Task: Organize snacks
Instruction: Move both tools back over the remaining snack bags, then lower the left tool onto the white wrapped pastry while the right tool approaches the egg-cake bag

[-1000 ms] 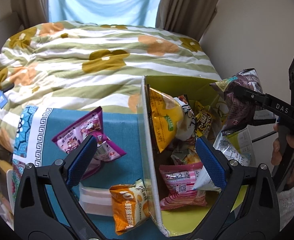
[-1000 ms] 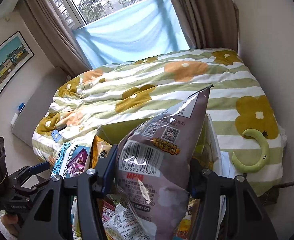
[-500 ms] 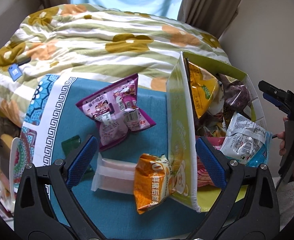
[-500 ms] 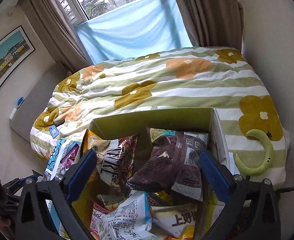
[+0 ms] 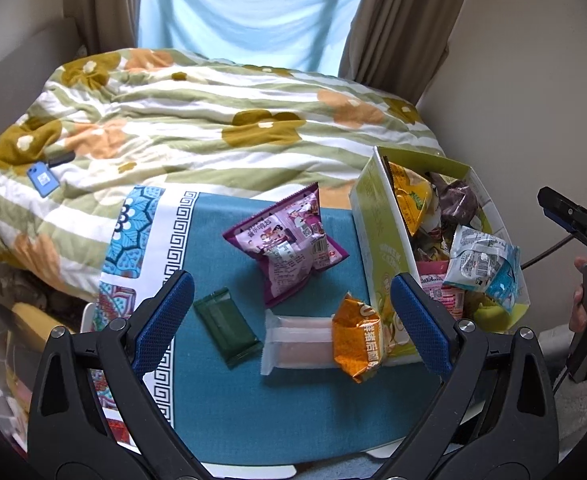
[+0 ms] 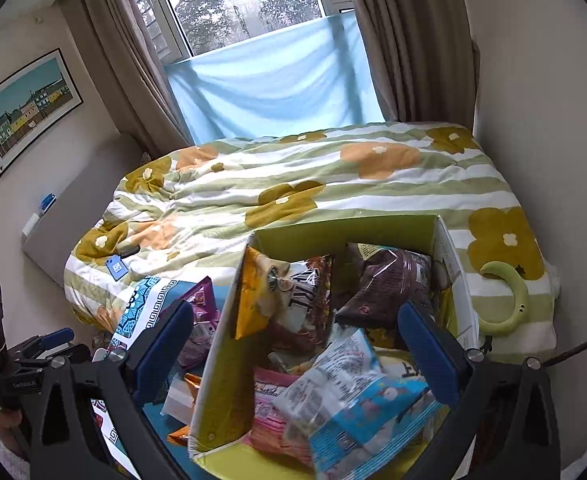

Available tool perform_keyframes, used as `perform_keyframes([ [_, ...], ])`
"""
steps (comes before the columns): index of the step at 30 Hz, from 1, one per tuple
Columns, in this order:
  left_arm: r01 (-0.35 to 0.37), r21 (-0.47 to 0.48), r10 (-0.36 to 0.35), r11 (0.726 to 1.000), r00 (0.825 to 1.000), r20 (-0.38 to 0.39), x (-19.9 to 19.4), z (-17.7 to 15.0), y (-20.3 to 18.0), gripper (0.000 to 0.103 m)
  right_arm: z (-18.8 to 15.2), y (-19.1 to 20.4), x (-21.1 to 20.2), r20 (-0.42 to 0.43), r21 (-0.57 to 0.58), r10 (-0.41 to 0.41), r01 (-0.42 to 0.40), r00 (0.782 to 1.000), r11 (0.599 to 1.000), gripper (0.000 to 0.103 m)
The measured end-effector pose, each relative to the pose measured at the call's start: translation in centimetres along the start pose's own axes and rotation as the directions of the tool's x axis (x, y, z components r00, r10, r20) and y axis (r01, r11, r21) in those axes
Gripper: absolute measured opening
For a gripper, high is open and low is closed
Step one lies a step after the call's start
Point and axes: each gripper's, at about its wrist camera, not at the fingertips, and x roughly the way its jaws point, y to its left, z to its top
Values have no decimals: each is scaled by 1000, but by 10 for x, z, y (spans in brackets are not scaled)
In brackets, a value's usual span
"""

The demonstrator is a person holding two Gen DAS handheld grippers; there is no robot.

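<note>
Standing on the teal cloth [image 5: 293, 408] at its right side, the green box [image 5: 377, 240] is full of snacks: a yellow bag [image 5: 411, 200], a dark brown bag [image 6: 389, 284], a white-and-blue packet [image 5: 481, 266] and a pink packet [image 5: 439, 290] lie packed together inside. On the cloth left of the box lie four more snacks: a purple bag [image 5: 289, 250] with cartoon figures and small print too fine to read, a dark green bar [image 5: 227, 326], a clear pink-filled packet [image 5: 293, 340], and an orange bag [image 5: 357, 336] with white Chinese characters that leans against the box wall. The box wall carries pale lettering I cannot read. The left gripper [image 5: 291, 322] hovers above the cloth, jaws wide and holding nothing. The right gripper [image 6: 295, 352] hangs over the box, also wide and without load. Behind is a flowered quilt [image 5: 213, 120].
</note>
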Motion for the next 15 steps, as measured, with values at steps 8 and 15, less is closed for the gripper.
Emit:
perform_keyframes([
  [8, 87, 80, -90, 993, 995, 31, -35, -16, 30, 98, -35, 65, -39, 85, 56, -61, 56, 995, 997, 102],
  [15, 136, 208, -142, 969, 990, 17, -46, -28, 45, 98, -73, 107, -52, 102, 138, -95, 80, 990, 987, 102],
])
